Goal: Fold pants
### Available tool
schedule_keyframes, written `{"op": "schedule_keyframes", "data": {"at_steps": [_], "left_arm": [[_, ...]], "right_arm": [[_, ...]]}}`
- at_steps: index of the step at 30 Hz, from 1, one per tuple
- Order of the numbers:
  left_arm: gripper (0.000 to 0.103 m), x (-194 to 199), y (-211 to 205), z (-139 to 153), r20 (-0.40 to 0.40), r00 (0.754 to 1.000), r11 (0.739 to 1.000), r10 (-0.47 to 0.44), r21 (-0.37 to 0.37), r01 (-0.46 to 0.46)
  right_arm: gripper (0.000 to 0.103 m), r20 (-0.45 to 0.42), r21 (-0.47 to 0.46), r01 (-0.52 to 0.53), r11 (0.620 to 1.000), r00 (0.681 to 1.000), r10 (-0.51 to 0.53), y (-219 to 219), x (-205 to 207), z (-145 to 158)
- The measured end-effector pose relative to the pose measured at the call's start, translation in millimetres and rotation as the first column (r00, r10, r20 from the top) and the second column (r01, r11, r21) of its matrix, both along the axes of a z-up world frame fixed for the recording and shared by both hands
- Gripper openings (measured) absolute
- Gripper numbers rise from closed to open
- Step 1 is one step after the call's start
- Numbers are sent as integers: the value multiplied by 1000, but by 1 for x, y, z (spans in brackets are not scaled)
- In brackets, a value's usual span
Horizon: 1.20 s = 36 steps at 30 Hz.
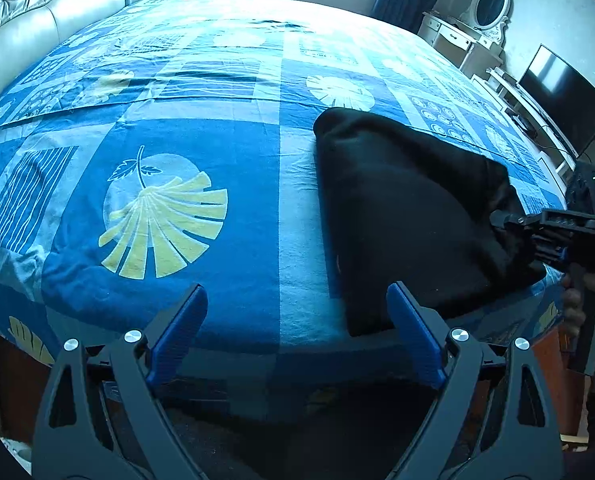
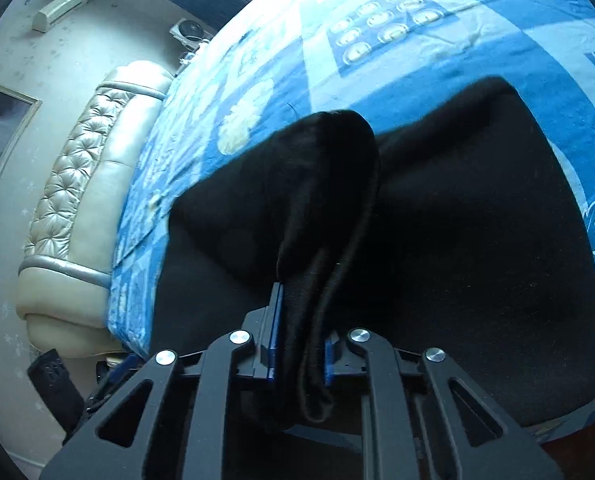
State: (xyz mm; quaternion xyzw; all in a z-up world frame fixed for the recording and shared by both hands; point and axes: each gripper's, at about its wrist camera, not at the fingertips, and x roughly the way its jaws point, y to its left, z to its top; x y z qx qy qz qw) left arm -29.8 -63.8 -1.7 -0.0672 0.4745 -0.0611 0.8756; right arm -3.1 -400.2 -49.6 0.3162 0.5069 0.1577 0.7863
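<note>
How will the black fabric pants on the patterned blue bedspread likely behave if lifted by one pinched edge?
Probably floppy: the black fabric pants drape in soft folds from the shut right gripper. Likely light, since one pinch raises a bunched edge. They may sag and unfold, as the open left gripper supports nothing.

No readable text, labels, brands or numbers on anything in either view.
</note>
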Motion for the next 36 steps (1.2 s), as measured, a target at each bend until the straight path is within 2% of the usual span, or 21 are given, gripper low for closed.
{"op": "schedule_keyframes", "data": {"at_steps": [7,11,16,24,36], "left_arm": [[91,4,-4,1,-3,1000,1000,-6,21,6],[91,7,-12,2,-4,1000,1000,-20,23,20],[91,10,-27,2,-8,999,998,-50,29,50],[91,13,-46,-4,-24,996,995,-85,53,86],[91,18,-48,-9,-38,997,996,-68,56,70]], "right_arm": [[12,173,-8,8,1000,985,-6,-15,-12,66],[11,202,-41,44,998,979,-34,-43,-18,81],[11,144,-56,104,993,985,-95,-81,-26,58],[8,22,-14,177,984,984,-177,-115,-36,-8],[8,40,1,188,982,981,-187,-115,-40,-15]]}}
